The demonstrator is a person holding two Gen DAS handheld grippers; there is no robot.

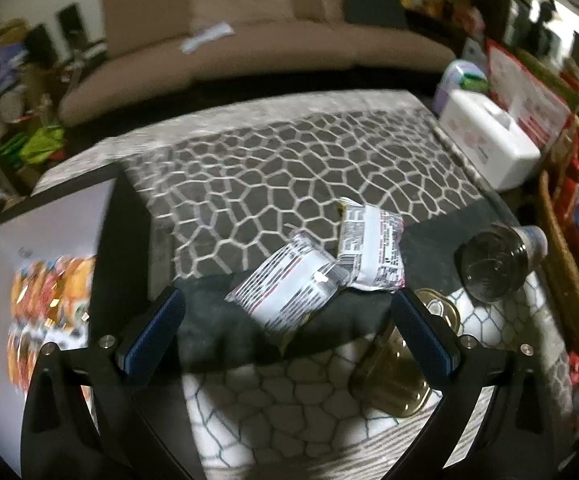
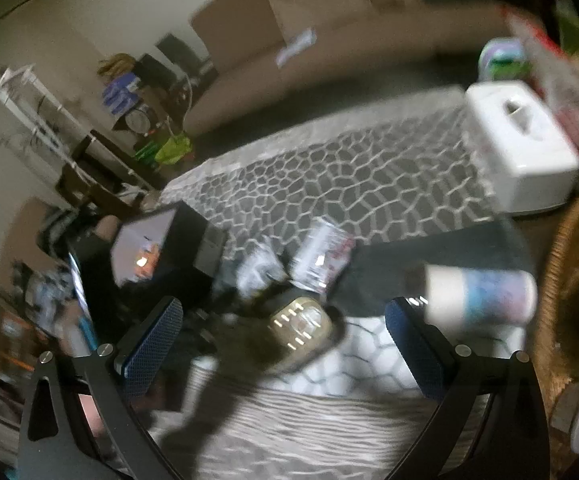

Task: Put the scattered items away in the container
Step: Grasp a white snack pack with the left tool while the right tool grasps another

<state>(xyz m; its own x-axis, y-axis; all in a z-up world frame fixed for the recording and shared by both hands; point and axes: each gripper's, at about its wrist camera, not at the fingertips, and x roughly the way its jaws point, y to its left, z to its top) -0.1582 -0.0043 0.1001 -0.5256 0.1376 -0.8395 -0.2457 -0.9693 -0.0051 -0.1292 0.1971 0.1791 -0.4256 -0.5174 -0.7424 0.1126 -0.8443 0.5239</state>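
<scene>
Two white snack packets lie overlapping on the patterned table cloth: the near packet [image 1: 289, 288] and the far packet [image 1: 371, 250]. My left gripper [image 1: 289, 332] is open just in front of the near packet, empty. A gold tin can [image 1: 401, 376] lies by its right finger. A bottle [image 1: 497, 260] lies on its side at the right. A black container [image 1: 49, 280] with colourful packets inside stands at the left. My right gripper [image 2: 285, 340] is open and empty above the tin can [image 2: 299, 322]; the bottle [image 2: 477, 294] lies by its right finger. The view is blurred.
A white tissue box [image 1: 489, 136] stands at the table's far right, with a red-edged box [image 1: 529, 96] behind it. A wicker basket [image 1: 565, 272] sits at the right edge. A beige sofa [image 1: 249, 48] is beyond the table.
</scene>
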